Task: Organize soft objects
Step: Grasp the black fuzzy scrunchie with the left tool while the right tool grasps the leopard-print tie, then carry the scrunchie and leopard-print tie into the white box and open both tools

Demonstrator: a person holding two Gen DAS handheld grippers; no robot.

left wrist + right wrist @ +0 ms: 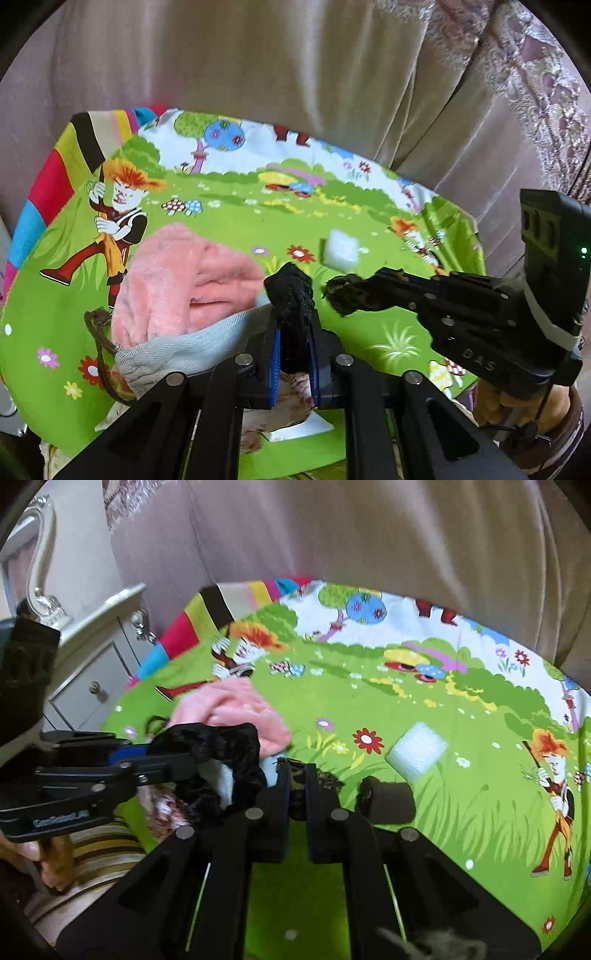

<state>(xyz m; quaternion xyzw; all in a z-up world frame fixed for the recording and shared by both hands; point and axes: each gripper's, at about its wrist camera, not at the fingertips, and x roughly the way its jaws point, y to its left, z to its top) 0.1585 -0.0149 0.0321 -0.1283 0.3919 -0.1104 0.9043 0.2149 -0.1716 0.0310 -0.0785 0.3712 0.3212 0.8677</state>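
Showing only rightward: bedside cabinet (92,664), perhaps black sponge (388,797).

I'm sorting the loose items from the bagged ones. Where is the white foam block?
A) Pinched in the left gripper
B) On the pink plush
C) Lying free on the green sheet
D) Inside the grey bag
C: the foam block lies alone on the green sheet, clear of both grippers.

Home bedroom: cartoon bedsheet (424,738), silver nightstand (99,657) (ornate), curtains (258,66).
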